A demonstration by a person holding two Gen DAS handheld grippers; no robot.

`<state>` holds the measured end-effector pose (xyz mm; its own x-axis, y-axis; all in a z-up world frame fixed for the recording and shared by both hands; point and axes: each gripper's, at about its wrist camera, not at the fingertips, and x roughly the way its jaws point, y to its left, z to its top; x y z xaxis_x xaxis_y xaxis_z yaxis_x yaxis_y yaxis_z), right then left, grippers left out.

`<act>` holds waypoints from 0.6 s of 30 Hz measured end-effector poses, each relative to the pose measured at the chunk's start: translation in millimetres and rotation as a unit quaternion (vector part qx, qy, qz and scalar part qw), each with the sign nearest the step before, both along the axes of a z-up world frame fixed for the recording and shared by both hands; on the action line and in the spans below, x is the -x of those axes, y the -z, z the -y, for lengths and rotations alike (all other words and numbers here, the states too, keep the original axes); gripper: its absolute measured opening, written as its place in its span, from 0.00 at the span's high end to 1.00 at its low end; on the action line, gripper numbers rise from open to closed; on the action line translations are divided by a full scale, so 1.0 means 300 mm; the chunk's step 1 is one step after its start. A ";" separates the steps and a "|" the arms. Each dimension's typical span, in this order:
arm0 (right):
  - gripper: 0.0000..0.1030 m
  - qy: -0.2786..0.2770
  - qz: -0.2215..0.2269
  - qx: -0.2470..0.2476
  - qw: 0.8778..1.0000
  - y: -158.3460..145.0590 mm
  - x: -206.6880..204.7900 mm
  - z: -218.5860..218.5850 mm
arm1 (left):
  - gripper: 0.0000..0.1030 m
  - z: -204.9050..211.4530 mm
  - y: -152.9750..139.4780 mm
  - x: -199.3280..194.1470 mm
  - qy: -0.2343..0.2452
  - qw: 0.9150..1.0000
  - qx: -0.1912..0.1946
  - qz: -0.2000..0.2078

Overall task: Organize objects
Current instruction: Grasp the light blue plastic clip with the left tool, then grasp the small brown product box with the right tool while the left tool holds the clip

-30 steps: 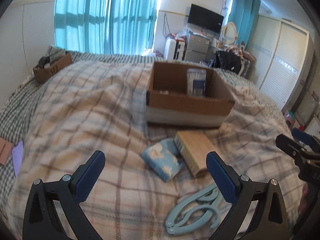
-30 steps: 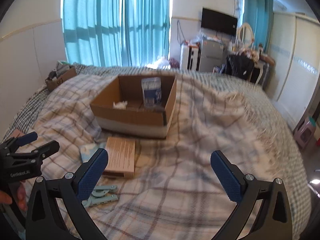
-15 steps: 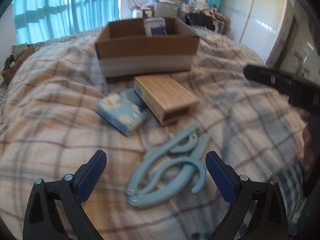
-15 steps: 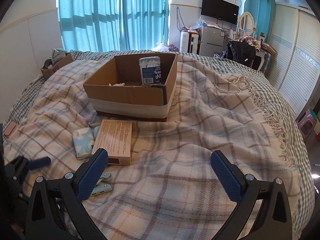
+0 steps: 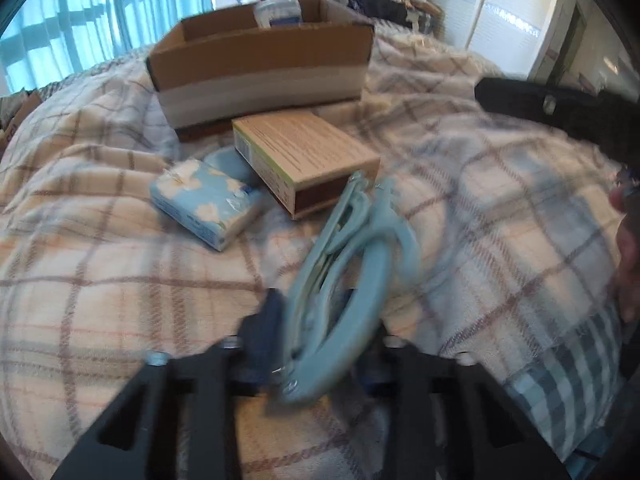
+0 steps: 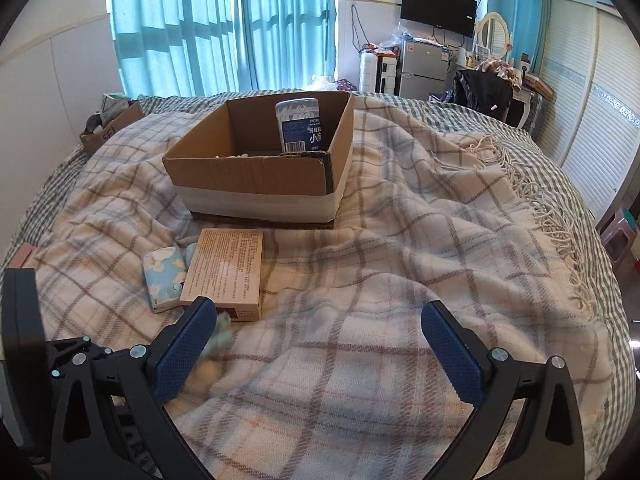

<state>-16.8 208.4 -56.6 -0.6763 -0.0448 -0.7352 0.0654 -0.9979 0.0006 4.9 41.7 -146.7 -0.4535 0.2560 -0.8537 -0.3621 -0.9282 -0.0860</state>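
Note:
My left gripper (image 5: 320,344) is shut on the pale blue folding hangers (image 5: 352,256), whose near end is between its fingers and whose far end tilts up off the blanket. Beyond them lie a tan flat box (image 5: 304,156) and a blue flowered tissue pack (image 5: 204,204), with an open cardboard box (image 5: 260,68) behind. My right gripper (image 6: 320,356) is open and empty over the plaid blanket; the tan box (image 6: 224,272), the tissue pack (image 6: 164,276) and the cardboard box (image 6: 256,176) holding a clear canister (image 6: 300,124) lie ahead of it.
A plaid blanket (image 6: 420,240) covers the bed. A small cardboard box (image 6: 112,124) with items sits at the far left corner. Curtains, a fridge, a wall TV and wardrobes stand beyond the bed. The right gripper's body (image 5: 560,108) shows at the right of the left wrist view.
My left gripper moved forward and down onto the hangers and closed on them, lifting their far end. My right gripper stayed open and shifted slightly closer to the bed.

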 end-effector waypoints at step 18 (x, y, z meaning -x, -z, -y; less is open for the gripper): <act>0.00 -0.023 0.005 0.000 1.000 0.003 0.021 0.063 | 0.91 0.245 -0.293 0.041 -0.090 0.985 -0.095 -0.109</act>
<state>-23.2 189.7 -57.5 -0.6662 -0.0764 -0.7419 0.1115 -0.9938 0.0021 -7.5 -31.9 -58.8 -0.6736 0.2994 -0.6758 -0.2212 -0.9541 -0.2021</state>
